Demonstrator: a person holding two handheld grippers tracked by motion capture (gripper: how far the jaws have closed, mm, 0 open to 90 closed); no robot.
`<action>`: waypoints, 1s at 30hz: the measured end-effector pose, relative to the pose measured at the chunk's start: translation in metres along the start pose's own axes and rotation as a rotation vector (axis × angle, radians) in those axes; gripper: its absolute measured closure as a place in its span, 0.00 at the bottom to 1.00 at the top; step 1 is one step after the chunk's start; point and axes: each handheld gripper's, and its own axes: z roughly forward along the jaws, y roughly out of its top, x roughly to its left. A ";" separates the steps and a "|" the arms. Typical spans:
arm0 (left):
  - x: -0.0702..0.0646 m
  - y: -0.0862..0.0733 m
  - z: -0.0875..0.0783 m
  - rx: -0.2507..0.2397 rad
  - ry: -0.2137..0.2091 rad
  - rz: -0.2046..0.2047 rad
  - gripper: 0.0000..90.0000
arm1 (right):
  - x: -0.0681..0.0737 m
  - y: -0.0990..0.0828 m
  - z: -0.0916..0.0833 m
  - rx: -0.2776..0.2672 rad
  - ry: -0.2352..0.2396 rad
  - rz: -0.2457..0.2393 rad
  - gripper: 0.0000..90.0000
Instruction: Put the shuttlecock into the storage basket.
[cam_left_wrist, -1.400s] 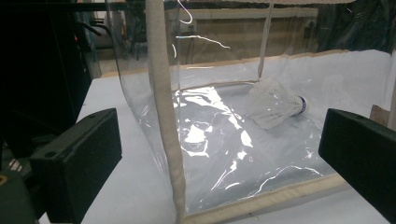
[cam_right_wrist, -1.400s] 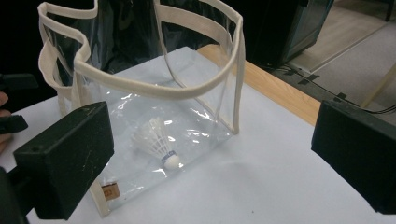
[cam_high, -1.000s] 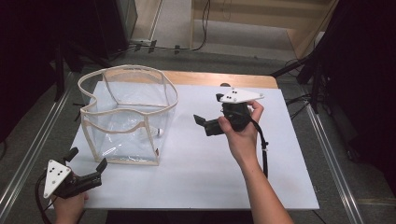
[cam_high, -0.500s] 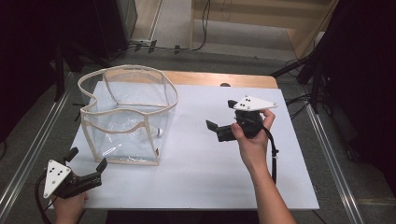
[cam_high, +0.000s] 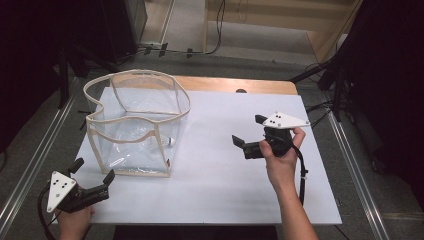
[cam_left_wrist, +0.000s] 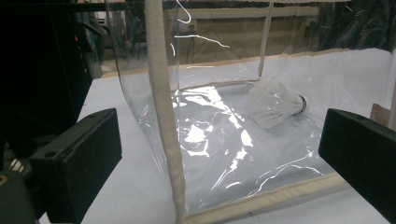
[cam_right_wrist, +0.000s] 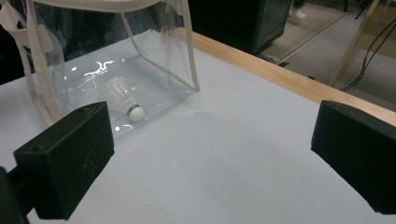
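My right gripper (cam_high: 248, 141) has drawn back toward the right side of the surface (cam_high: 225, 185) over the last second; it was nearer the middle and closer to the bag (cam_high: 135, 125) before. Its jaws stand wide apart with nothing between them, so it looks released. My left gripper (cam_high: 92, 177) has not moved: it rests at the near left corner, jaws spread and empty, pointing at the bag's near corner without touching it.

I judge the drop is done: the shuttlecock (cam_right_wrist: 125, 100) lies on its side on the bag's floor, cork end toward my right jaws, feathers fanned away. Through the left gripper view it (cam_left_wrist: 275, 102) shows behind the clear wall, toward the far side. With the right hand pulling clear, what remains is likely only to withdraw, or to steady the bag if more is to go in.

The bag is clear, glossy plastic sheet, crinkled and catching bright streaks of light, edged all round with a soft cream fabric binding. It stands open and boxy, but its rim sags and waves, so it will give easily if nudged. The shuttlecock is white, light and conical, with a rounded cork tip and a dark band. The surface is a smooth matt white sheet over a wooden board (cam_high: 235, 85) showing at the far edge.
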 end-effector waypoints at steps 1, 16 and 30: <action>0.000 0.000 0.000 0.000 0.000 0.000 0.00 | -0.001 -0.002 -0.001 0.001 -0.001 0.004 0.00; 0.000 0.000 0.000 0.001 0.001 0.002 0.00 | -0.017 -0.030 -0.023 -0.001 -0.045 0.053 0.00; -0.001 0.000 0.000 0.002 0.001 0.004 0.00 | -0.030 -0.055 -0.040 -0.014 -0.071 0.091 0.00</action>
